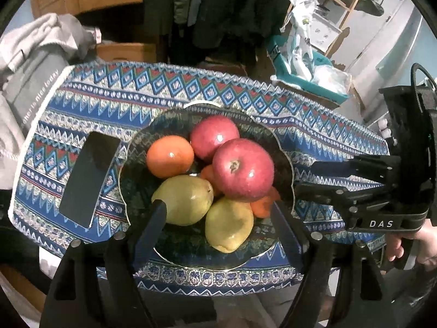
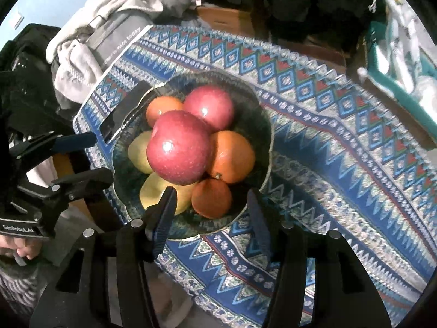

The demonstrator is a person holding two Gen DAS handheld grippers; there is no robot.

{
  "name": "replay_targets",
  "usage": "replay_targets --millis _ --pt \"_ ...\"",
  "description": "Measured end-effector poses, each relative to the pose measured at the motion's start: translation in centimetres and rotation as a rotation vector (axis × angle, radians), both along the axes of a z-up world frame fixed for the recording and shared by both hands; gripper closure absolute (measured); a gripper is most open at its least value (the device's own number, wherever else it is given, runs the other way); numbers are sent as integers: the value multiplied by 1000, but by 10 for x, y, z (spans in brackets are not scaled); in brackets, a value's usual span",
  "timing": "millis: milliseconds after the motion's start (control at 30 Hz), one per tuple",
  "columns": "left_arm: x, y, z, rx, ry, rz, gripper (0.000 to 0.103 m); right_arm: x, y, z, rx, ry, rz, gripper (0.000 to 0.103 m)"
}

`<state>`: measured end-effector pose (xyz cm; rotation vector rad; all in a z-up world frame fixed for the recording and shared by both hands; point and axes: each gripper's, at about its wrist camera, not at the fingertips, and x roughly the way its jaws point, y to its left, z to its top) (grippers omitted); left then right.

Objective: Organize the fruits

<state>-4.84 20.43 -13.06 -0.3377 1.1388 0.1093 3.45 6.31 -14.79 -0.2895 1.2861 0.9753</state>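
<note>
A dark glass bowl (image 1: pixel 284 147) (image 2: pixel 266 125) on the patterned cloth holds two red apples (image 1: pixel 243 169) (image 2: pixel 179 147), oranges (image 1: pixel 170 156) (image 2: pixel 232 157) and two yellow-green pears (image 1: pixel 185 199) (image 2: pixel 139 153). My left gripper (image 1: pixel 218 216) is open and empty, its fingers either side of the near pear (image 1: pixel 229 224) just above the bowl's front. My right gripper (image 2: pixel 211 203) is open and empty over the bowl's near rim, around a small orange (image 2: pixel 211 198). Each gripper shows in the other's view, the right one (image 1: pixel 314 180) and the left one (image 2: pixel 82 158).
A black phone (image 1: pixel 90 177) (image 2: pixel 123 109) lies on the cloth left of the bowl. A blue patterned cloth (image 1: pixel 314 125) (image 2: pixel 341 164) covers the small table. Grey clothes (image 1: pixel 32 63) are piled at the left edge, a teal box (image 1: pixel 308 73) behind.
</note>
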Motion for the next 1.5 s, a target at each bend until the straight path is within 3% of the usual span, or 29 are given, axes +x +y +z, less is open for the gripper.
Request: replay_targets --millis 233,333,567,1033,1200,1500 --pt "-5 -7 28 45 -64 13 22 -2 -15 34 7 -108 -35 39" --pt "-7 -12 41 64 -95 11 17 -4 -22 51 26 -149 -47 33" --pt "-7 -26 63 91 -141 -5 15 -7 -44 89 94 -230 -94 24" --pt "-20 -51 109 226 -279 1 14 -13 -96 137 198 -351 -208 20" --pt "-25 -58 127 261 -344 13 6 -18 -112 148 217 -395 -219 20" --pt "-26 -63 140 269 -397 30 2 -29 -132 158 250 -451 -227 20"
